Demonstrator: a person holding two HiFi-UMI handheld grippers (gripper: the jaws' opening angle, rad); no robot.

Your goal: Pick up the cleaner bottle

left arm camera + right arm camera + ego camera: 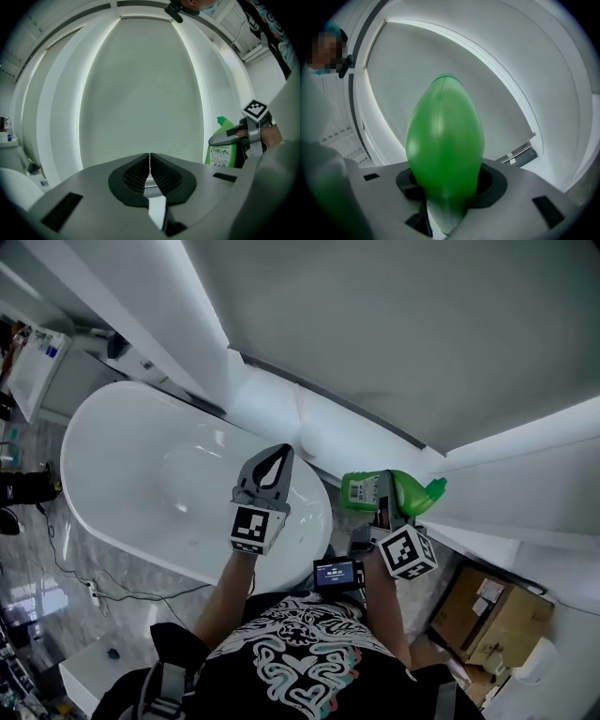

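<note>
A green cleaner bottle [398, 491] with a white label is held up in the air to the right of the bathtub, lying roughly sideways with its angled neck to the right. My right gripper [384, 495] is shut on the bottle's body; in the right gripper view the green bottle [444, 150] fills the space between the jaws. My left gripper [274, 465] hovers over the right end of the tub, shut, with nothing between its pads [149, 174]. In the left gripper view the bottle [224, 151] shows at the right, in the right gripper.
A white oval bathtub [112, 442] lies below at the left. White walls with lit strips rise behind. A cardboard box [487, 615] sits on the floor at the lower right. A cable [112, 592] runs over the grey marble floor.
</note>
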